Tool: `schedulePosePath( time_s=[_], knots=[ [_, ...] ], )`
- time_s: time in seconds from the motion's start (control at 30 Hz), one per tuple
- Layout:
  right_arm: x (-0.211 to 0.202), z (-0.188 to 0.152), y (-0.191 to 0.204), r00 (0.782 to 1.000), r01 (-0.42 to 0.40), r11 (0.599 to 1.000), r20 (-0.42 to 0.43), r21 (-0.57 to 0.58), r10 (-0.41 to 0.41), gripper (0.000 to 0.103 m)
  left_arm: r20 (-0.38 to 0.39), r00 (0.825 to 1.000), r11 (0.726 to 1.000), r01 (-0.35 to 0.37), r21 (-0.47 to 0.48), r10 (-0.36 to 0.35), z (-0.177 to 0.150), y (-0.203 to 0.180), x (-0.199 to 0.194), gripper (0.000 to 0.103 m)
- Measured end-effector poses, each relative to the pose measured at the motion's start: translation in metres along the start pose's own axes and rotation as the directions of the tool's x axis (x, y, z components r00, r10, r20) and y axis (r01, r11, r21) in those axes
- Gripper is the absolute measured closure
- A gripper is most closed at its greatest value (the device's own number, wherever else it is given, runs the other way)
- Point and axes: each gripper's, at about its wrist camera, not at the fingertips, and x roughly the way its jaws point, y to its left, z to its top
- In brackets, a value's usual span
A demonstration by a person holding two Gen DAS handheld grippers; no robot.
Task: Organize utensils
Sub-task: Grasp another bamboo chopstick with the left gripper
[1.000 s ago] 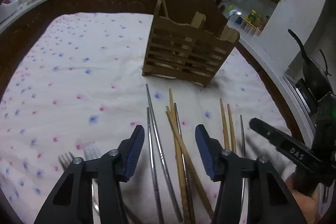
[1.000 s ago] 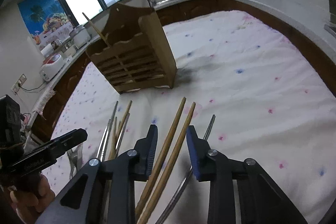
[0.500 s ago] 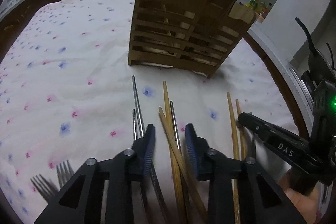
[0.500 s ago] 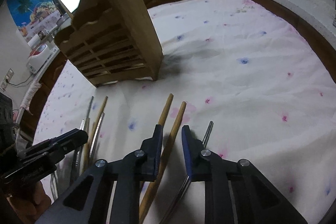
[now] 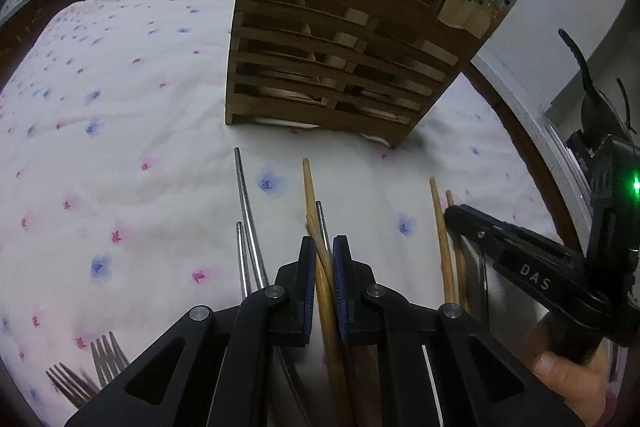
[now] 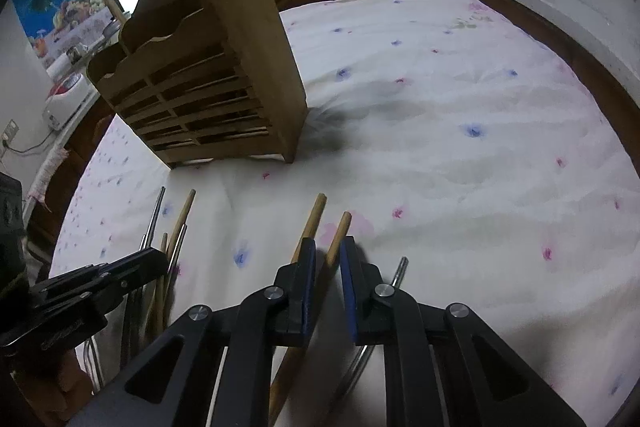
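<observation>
A slatted wooden utensil holder [image 5: 332,67] [image 6: 208,87] stands on the flowered cloth, with a wooden stick [image 6: 108,3] upright in it. In front of it lie wooden and metal chopsticks. My left gripper [image 5: 322,251] is closing, and its blue pads pinch two crossed wooden chopsticks [image 5: 316,227]. My right gripper [image 6: 327,255] is also closing. One wooden chopstick [image 6: 338,227] lies between its pads with small gaps at both sides, and a second wooden chopstick [image 6: 316,211] runs under its left finger. Each gripper appears in the other's view, the right gripper [image 5: 452,215] and the left gripper [image 6: 156,259].
Metal chopsticks [image 5: 246,207] lie left of my left gripper and two forks [image 5: 92,367] at the lower left. A thin metal utensil handle [image 6: 400,267] lies right of my right gripper. The white cloth [image 6: 460,147] stretches to a dark table rim. Kitchen counters lie beyond it.
Both grippers have moved forward and down onto the chopsticks, closer to the holder. Both pairs of jaws have narrowed, the left from wide open to pinching the wooden chopsticks.
</observation>
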Motion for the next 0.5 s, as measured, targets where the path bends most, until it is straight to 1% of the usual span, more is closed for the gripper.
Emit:
schedulePosePath(
  time_s=[0.07, 0.2, 0.33, 0.5],
  knots=[
    [0.000, 0.000, 0.003, 1.000, 0.020, 1.000, -0.001, -0.015, -0.020, 0.093, 0.004, 1.000, 1.000, 0.003, -0.005, -0.003, 0.000, 0.001, 0.000, 0.096],
    [-0.007, -0.003, 0.000, 0.999, -0.031, 0.999, 0.010, 0.014, 0.031, 0.095, 0.021, 1.000, 1.000, -0.004, -0.003, 0.004, -0.002, -0.001, -0.007, 0.097],
    [-0.031, -0.006, 0.003, 0.996, -0.073, 0.997, 0.062, 0.024, 0.071, 0.096, 0.056, 0.998, 1.000, 0.003, -0.003, -0.002, -0.004, -0.003, -0.027, 0.097],
    [-0.068, -0.006, 0.014, 0.986, -0.116, 0.993, 0.123, -0.002, 0.116, 0.097, 0.114, 0.993, 1.000, 0.013, 0.007, -0.014, -0.011, -0.005, -0.064, 0.098]
  ],
)
